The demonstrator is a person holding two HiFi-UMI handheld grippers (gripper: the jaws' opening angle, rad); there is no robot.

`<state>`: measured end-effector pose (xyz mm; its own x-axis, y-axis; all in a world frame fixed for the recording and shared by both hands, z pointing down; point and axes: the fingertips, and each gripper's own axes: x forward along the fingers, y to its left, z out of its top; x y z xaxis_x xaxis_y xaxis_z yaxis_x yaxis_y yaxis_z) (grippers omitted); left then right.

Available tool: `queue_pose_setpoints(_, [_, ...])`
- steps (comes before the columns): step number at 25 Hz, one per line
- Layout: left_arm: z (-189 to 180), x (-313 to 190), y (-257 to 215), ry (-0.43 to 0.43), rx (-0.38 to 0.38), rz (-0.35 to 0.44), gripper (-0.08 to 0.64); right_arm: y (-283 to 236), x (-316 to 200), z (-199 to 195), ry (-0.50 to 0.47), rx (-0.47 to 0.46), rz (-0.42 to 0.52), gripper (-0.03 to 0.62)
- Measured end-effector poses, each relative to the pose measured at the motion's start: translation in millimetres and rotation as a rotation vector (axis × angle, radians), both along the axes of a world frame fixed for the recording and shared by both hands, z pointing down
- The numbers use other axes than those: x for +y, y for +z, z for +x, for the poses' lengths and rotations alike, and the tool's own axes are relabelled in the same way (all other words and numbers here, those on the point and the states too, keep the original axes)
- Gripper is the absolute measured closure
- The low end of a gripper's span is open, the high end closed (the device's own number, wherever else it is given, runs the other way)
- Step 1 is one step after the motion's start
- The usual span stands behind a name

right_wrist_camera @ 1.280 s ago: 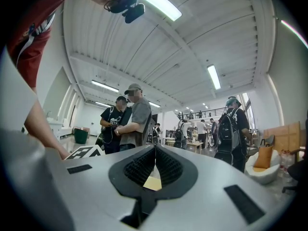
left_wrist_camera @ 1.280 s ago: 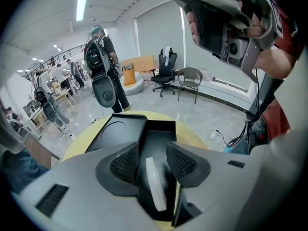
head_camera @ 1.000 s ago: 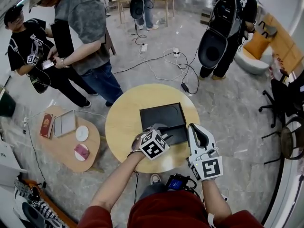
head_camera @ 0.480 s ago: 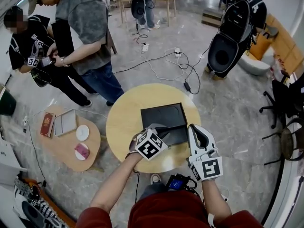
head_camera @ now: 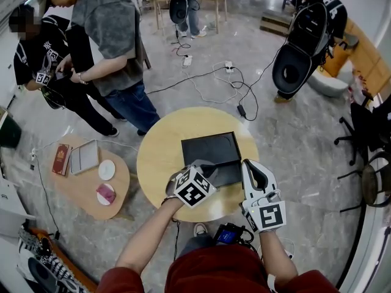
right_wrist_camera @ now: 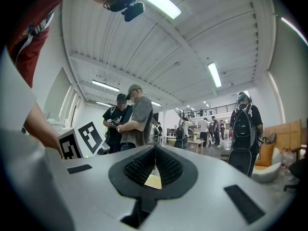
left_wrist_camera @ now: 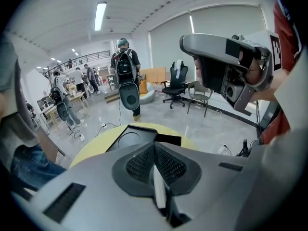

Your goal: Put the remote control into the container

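At desk, by container | ur L tongs just closed on white remote control | R tongs clenched, empty

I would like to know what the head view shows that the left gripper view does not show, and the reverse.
Only the head view: the low side table with a white disc on it. Only the left gripper view: a ceiling lamp, and a slim white object, likely the remote control, pinched in the left claw, whose jaws have just been closing. Both: the round yellow table, the black container on it, the right claw and a person carrying a black backpack.
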<state>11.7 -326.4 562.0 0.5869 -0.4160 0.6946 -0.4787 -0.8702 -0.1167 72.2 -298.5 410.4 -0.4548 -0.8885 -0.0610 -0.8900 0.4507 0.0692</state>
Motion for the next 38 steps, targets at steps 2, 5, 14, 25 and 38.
queue_pose_setpoints(2, [1.1, 0.4, -2.9, 0.000, 0.003, 0.008, 0.545, 2.7, 1.6, 1.3, -0.002, 0.013, -0.008, 0.569])
queue_pose_setpoints(5, [0.8, 0.5, -10.2, -0.012, 0.026, 0.030, 0.545, 4.1, 3.1, 0.9, -0.001, 0.016, -0.011, 0.569])
queue_pose_setpoints(14, [-0.2, -2.9, -45.6, -0.086, 0.140, 0.122, 0.545, -3.2, 1.3, 1.3, 0.002, -0.006, 0.006, 0.569])
queue_pose_setpoints(25, [-19.1, -9.9, -115.6, -0.250, 0.373, 0.314, 0.545, 2.9, -0.3, -0.1, -0.013, 0.021, -0.011, 0.569])
queue_pose_setpoints(38, [-40.1, 12.2, -185.6, -0.337, 0.696, 0.599, 0.545, 0.6, -1.5, -8.7, -0.024, -0.002, 0.004, 0.569])
